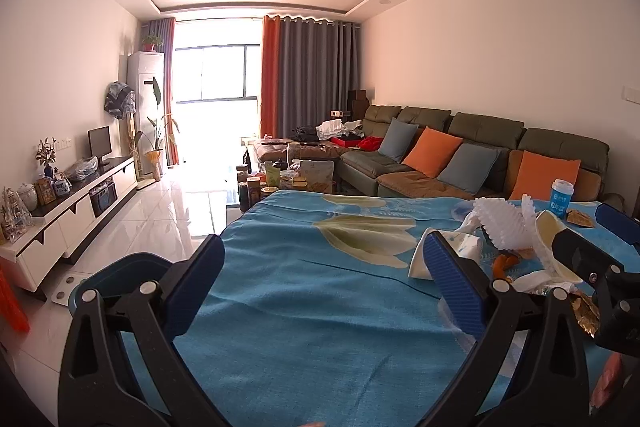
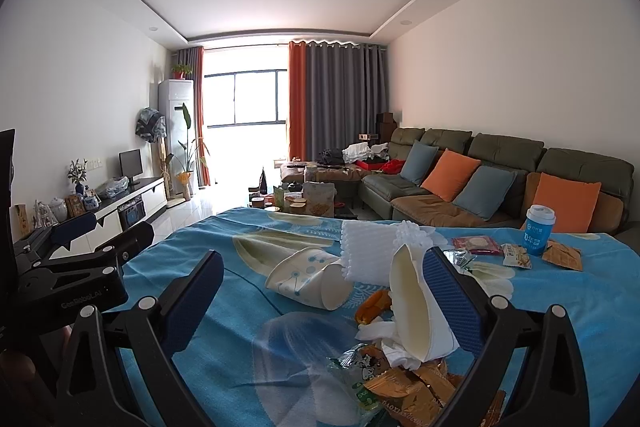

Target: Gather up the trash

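Both tongs, left gripper [image 1: 324, 279] and right gripper [image 2: 324, 291], hover wide open and empty above a blue tablecloth [image 1: 304, 307] littered with paper cups [image 2: 308, 279] and wrappers [image 2: 404, 383].

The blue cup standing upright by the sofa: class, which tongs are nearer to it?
Right. The right tongs hover open over the trash pile, with the blue cup beyond them to the right. The left tongs hover farther left over bare cloth.

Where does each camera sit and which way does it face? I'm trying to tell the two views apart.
Left wrist: on the left gripper, facing across the blue tablecloth toward the window; its open fingers show, the right gripper beside them.
Right wrist: on the right gripper, over the trash pile; the left gripper shows.
Shared: paper cup, sofa.
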A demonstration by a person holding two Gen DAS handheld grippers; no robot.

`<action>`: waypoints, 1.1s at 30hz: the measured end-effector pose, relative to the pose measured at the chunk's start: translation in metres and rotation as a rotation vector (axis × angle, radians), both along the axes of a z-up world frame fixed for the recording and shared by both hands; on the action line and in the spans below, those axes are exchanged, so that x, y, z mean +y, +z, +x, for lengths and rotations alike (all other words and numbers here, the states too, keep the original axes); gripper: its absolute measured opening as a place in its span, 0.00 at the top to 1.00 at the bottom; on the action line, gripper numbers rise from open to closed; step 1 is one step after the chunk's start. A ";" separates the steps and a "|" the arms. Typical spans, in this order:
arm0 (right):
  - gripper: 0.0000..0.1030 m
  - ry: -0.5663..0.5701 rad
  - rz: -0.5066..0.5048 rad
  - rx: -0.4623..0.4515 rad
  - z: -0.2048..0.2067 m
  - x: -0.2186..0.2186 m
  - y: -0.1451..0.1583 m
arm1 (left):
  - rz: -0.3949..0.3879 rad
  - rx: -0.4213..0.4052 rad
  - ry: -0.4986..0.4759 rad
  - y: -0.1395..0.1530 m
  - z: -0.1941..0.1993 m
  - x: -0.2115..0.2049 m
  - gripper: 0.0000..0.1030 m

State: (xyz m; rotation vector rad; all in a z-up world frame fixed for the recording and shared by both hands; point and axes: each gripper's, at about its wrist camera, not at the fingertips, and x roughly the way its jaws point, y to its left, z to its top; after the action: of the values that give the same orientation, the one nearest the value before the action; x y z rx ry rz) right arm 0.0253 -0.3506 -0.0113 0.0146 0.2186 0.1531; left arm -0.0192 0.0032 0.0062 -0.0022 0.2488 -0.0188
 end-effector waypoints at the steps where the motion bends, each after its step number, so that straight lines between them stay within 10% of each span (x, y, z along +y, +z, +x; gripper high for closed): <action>1: 0.06 -0.001 0.000 -0.001 -0.001 0.000 0.000 | 0.001 -0.001 0.000 0.000 0.000 0.000 0.05; 33: 0.07 -0.001 0.007 -0.010 -0.001 -0.001 0.001 | 0.002 -0.034 -0.001 0.001 -0.006 -0.001 0.05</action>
State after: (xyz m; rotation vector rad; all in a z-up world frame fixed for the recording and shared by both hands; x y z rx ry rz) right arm 0.0239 -0.3515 -0.0103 0.0205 0.2079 0.1525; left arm -0.0253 0.0019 0.0076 -0.0003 0.2151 -0.0196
